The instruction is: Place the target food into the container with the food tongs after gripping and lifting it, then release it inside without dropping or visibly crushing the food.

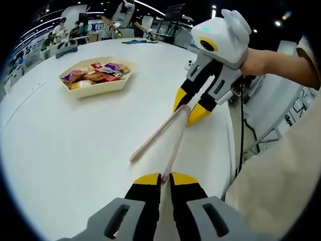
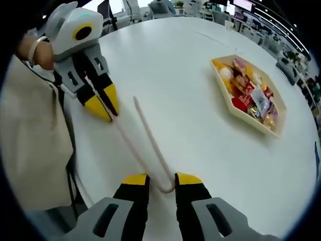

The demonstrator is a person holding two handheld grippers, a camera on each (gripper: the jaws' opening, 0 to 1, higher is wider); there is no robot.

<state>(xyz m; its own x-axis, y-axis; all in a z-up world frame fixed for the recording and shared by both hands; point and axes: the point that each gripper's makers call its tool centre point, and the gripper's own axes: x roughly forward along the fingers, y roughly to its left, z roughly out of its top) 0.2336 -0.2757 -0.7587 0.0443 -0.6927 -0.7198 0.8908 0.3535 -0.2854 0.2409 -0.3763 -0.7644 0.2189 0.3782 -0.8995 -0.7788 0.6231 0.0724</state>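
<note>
My left claw (image 1: pixel 166 177) is clamped on one arm tip of the pink tongs (image 1: pixel 161 131); right claw (image 2: pixel 162 176) straddles their bend, grip uncertain. Snack tray (image 1: pixel 95 89) sits well apart on the surface (image 1: pixel 65 150).

Left claw (image 1: pixel 166 176) is pinched closed; right claw (image 1: pixel 191 106) is slightly parted, angled downward.

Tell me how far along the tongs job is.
Early stage. Done: nothing placed yet. In hand: the pink plastic tongs over the white table, left gripper pinching one arm's tip, right gripper around the bend. Left: grip food, lift, release; snacks remain in the beige hexagonal tray.
</note>
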